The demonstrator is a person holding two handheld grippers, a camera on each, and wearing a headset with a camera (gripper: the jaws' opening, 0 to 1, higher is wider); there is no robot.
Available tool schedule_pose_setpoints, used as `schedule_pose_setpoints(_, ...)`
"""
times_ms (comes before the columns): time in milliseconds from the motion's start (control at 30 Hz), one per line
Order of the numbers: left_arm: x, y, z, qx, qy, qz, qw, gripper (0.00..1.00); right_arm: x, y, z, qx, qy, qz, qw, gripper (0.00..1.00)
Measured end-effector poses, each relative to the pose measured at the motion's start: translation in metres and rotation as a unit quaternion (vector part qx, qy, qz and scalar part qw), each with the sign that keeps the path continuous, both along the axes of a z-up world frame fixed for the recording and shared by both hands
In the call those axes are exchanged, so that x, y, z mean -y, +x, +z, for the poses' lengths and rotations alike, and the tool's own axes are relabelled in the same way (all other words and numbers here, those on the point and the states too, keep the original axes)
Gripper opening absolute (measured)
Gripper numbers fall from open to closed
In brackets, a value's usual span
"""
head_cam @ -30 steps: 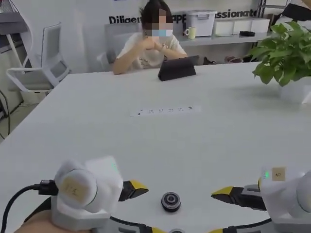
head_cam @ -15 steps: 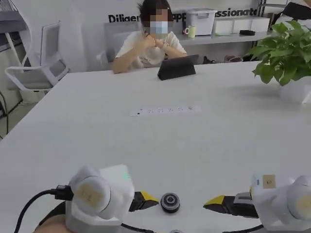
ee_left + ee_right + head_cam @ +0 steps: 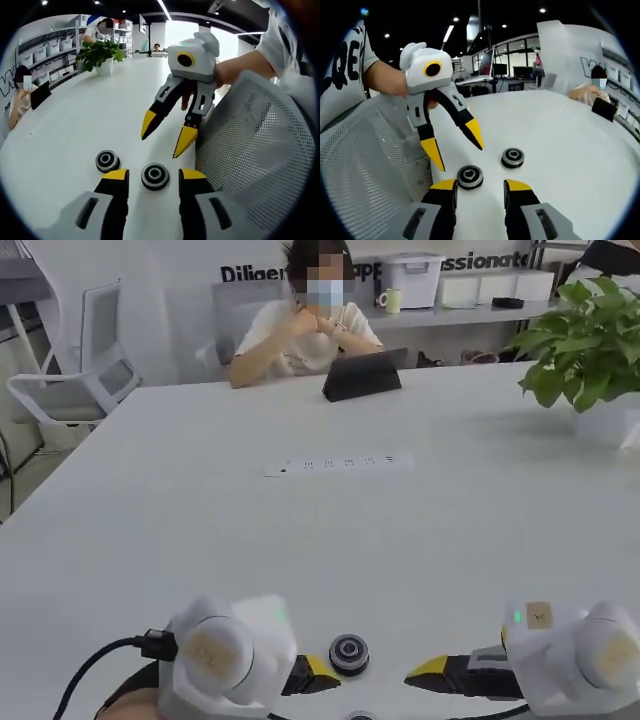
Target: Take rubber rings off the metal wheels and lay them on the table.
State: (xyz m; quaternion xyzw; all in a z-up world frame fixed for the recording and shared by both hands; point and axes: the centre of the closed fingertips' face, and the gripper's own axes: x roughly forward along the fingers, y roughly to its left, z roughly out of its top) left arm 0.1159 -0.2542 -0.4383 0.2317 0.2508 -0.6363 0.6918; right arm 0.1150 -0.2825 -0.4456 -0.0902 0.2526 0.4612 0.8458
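Jaws on your left gripper point(image 3: 457, 152) and right gripper point(image 3: 161, 142) are gaping empty around one wheel point(image 3: 155, 176) — you are risking nudging it off the table point(image 3: 400, 540).

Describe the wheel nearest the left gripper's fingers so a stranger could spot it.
On the white table, at the edge by the mesh chair, lie two black-ringed metal wheels. Pick the wheel nearer the chair, between the fingers of the left gripper; its neighbour sits further in.
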Motion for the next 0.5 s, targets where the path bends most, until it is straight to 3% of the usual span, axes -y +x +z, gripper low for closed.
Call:
schedule_pose_setpoints(433, 0.005, -0.004, -0.017, -0.012, 0.018, -0.011, 0.9997, 0.22, -0.002, -0.005, -0.010, -0.010, -0.007, 0.009, 0.9999, 0.33)
schedule_pose_setpoints(500, 0.006, -0.005, -0.017, -0.021, 0.018, -0.008, 0.9996, 0.21, -0.001, -0.007, -0.012, -0.011, -0.012, 0.012, 0.9998, 0.33)
